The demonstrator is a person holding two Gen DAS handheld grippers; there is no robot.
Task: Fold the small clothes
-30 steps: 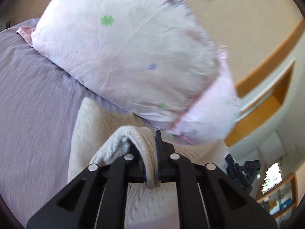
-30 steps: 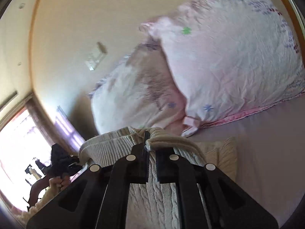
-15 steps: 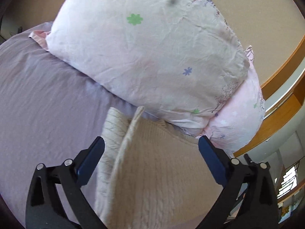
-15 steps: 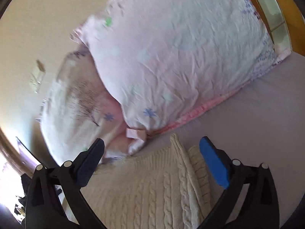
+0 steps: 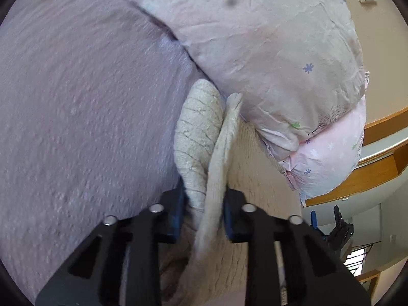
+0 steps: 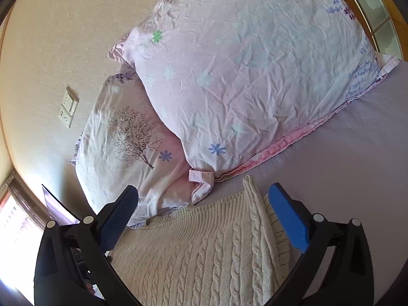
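**Left jaws closing back onto the sweater's raised edge**

Half a second ago both of my grippers were spread wide above the cream cable-knit sweater, having let it go. Now my left gripper is closing again: its jaws are pinching a standing ridge of the knit, with the sleeve lying just beside it toward the pillows. My right gripper is staying open, its blue pads hovering either side of the sweater, touching nothing. The sweater is lying on the lavender bed sheet, its top edge close against the pillows. I am judging that one fold is laid and I am starting the next, likely bringing this side inward.
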